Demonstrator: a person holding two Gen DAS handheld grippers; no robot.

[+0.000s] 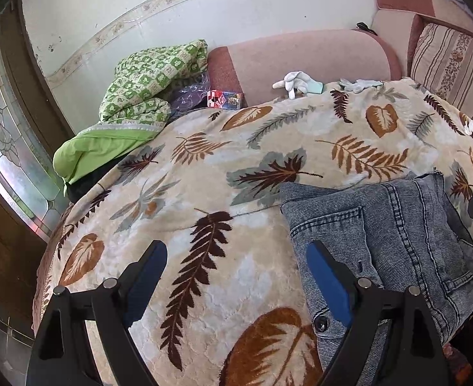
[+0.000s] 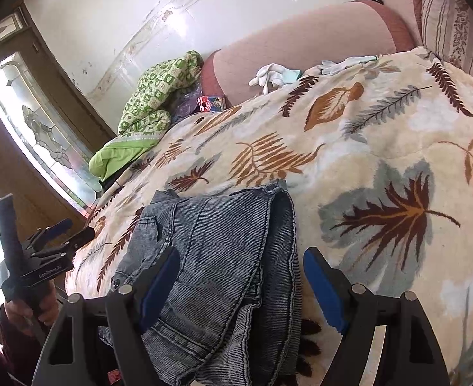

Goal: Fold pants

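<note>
Folded grey-blue denim pants (image 1: 394, 225) lie in a thick stack near the front edge of a bed, on a cream blanket with a leaf print (image 1: 204, 177). My left gripper (image 1: 236, 267) hovers open over the blanket just left of the pants, its right finger above the waistband button. In the right wrist view the pants (image 2: 223, 257) lie under my right gripper (image 2: 241, 273), which is open above the stack with nothing pressed between its pads. The left gripper (image 2: 72, 231) shows at the far left there, held by a hand (image 2: 27, 315).
A green patterned quilt (image 1: 140, 90) is bunched at the back left beside a small colourful box (image 1: 225, 99). White gloves (image 1: 295, 83) lie by the pink headboard (image 1: 300, 61). A striped pillow (image 1: 455, 64) stands at the right. A glass door (image 1: 8, 148) is left of the bed.
</note>
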